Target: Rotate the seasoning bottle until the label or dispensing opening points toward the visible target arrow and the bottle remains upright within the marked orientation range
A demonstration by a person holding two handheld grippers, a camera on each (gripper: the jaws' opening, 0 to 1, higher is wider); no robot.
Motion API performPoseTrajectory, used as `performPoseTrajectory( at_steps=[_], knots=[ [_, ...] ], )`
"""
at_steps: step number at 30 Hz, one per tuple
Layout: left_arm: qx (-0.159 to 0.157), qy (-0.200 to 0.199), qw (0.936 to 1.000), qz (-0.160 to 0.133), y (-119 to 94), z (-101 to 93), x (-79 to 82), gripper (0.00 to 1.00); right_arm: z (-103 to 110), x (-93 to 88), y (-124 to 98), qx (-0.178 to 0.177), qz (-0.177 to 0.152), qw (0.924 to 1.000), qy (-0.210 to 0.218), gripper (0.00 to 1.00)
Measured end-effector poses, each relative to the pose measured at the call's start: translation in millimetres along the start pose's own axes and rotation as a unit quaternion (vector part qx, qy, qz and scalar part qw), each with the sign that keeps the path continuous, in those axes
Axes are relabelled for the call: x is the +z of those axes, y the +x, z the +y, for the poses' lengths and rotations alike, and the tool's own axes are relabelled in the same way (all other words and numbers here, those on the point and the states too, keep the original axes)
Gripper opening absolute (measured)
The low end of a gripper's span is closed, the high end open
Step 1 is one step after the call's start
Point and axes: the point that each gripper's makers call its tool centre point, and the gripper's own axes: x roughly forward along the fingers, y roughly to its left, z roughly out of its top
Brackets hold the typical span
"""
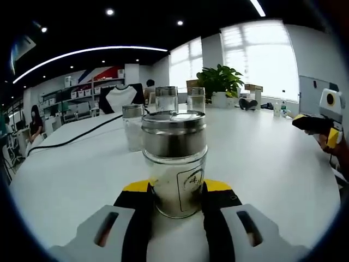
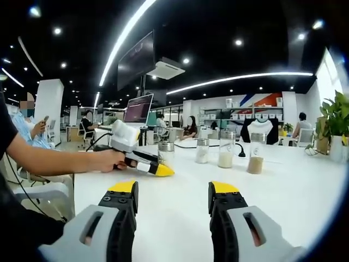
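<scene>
Now the seasoning bottle [image 1: 174, 164] is held upright by the left gripper [image 1: 175, 203], probably for turning; the right gripper [image 2: 173, 197] is kept open.

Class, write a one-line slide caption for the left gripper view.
Left tongs close around an upright seasoning bottle with a metal lid, on a white table.
</scene>
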Motion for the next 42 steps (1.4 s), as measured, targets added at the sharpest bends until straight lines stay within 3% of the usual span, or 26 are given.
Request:
performPoseTrajectory(
  at_steps=[16,28,31,37,42],
  knots=[
    [0.0,0.001,1.0,-0.007,7.1,1.2,1.0,0.36,2.0,-5.4,3.6,-0.001,0.008,1.0,0.003,0.5],
    [-0.004,0.003,1.0,-0.008,14.8,1.7,2.7,0.37,-6.9,-10.7,3.4,-0.028,0.003,0.9994,0.02,0.56],
    [-0.008,0.005,0.9999,-0.009,16.1,2.3,2.7,0.37,-6.6,-9.2,3.0,-0.026,-0.004,0.9992,0.029,0.61],
    [-0.008,0.016,0.9998,-0.013,15.5,4.0,4.1,0.39,-4.3,-1.6,3.8,-0.027,-0.021,0.9991,0.025,0.87],
    [-0.011,0.005,0.9998,-0.015,14.9,7.0,4.4,0.54,-10.4,-5.5,3.5,-0.037,-0.015,0.9988,0.03,0.99]
  ],
)
